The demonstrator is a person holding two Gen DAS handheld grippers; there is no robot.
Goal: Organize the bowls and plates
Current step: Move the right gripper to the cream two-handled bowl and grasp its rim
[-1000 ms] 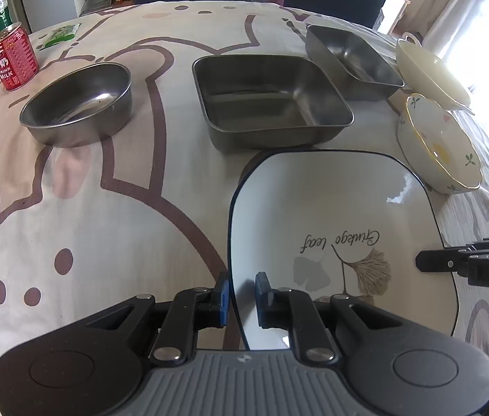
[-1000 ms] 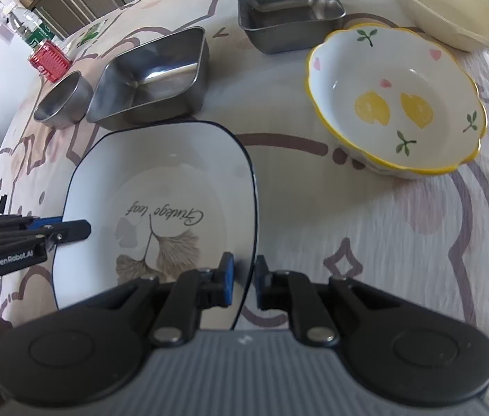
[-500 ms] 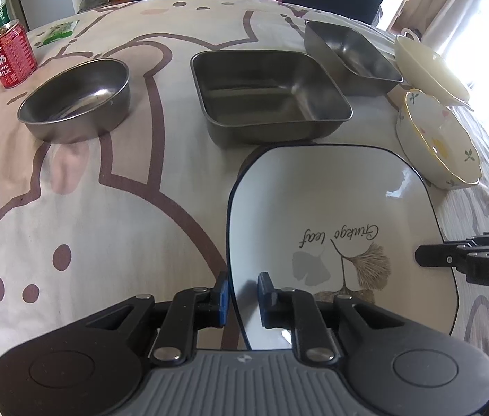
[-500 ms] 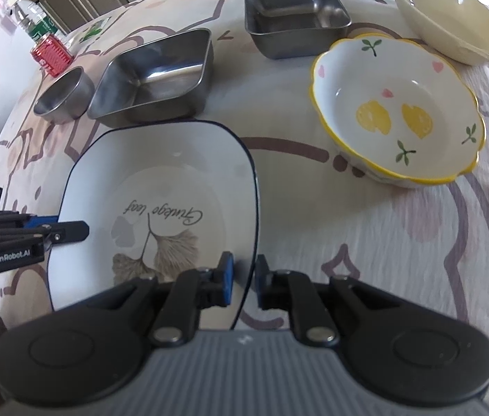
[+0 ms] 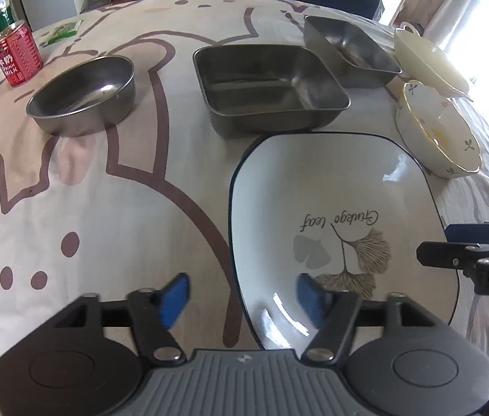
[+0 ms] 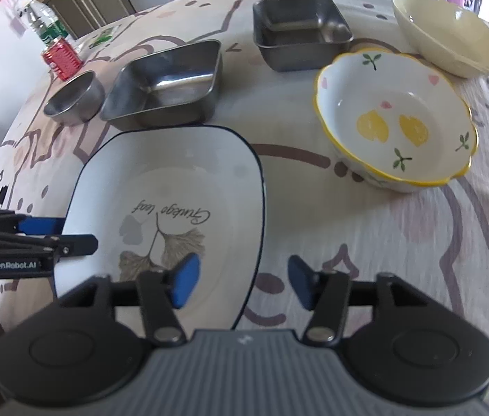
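- Left wrist view: my left gripper [image 5: 241,293] has just been opening, and its jaws now stand wide apart astride the near left rim of the white plate [image 5: 334,208], one blue pad outside on the tablecloth [image 5: 105,215], the other over the plate's well. Neither pad presses on the rim, so the plate is released and lies flat on the cloth. My right gripper [image 5: 431,242] shows at the plate's right edge, also spread.
- Beyond the plate, just past its far rim, sits the large square steel dish [image 5: 268,86]; the round steel bowl [image 5: 81,93] is off to the left, the small square steel dish [image 5: 351,52] behind to the right.
- Right wrist view: my right gripper [image 6: 241,282] has likewise just been opening; its jaws straddle the plate's right rim with the rim between them, untouched. The plate's long axis runs away from me.
- The lemon bowl [image 6: 396,121] lies ahead to the right, nearer this hand than the left; the cream bowl [image 6: 452,41] sits beyond it. I judge that bowl the right hand's natural next reach.
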